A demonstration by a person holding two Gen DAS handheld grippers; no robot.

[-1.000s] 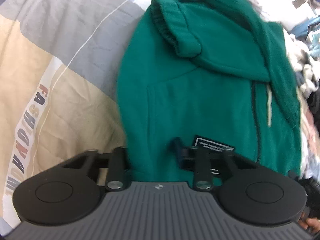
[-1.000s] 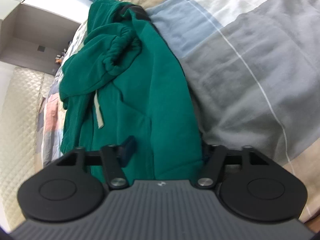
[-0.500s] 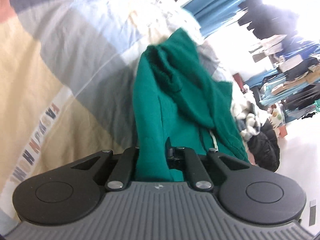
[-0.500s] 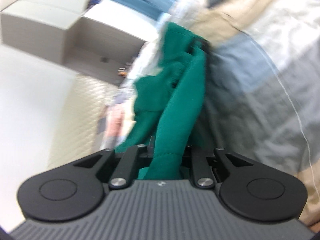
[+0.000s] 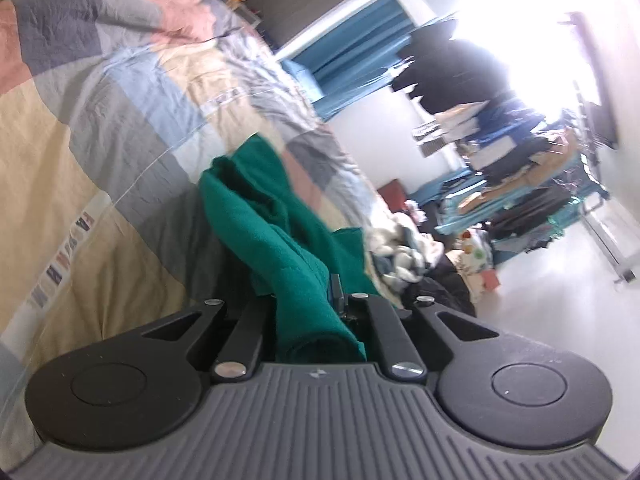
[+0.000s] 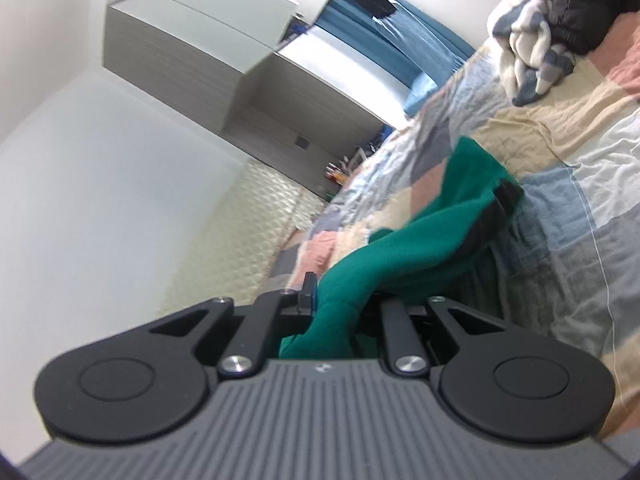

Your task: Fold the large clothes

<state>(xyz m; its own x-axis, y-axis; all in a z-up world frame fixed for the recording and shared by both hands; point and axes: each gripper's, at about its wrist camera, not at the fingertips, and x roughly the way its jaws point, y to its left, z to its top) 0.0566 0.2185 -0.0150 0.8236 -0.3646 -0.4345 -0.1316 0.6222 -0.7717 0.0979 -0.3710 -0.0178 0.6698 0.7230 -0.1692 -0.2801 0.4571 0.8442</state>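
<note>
Both grippers are pinching the green hoodie (image 5: 280, 240) along one edge, left gripper (image 5: 310, 312) and right gripper (image 6: 340, 312) each with cloth bunched between the fingers and running back toward the body of the tool. That two-point hold makes sense to me: it lets the held edge rise as one line instead of sagging in the middle. The rest of the hoodie trails down onto the patchwork quilt (image 5: 100, 128), so the bed carries its weight. A heap of other clothes (image 6: 532, 40) sits well apart, near the bed's far side, out of the way
</note>
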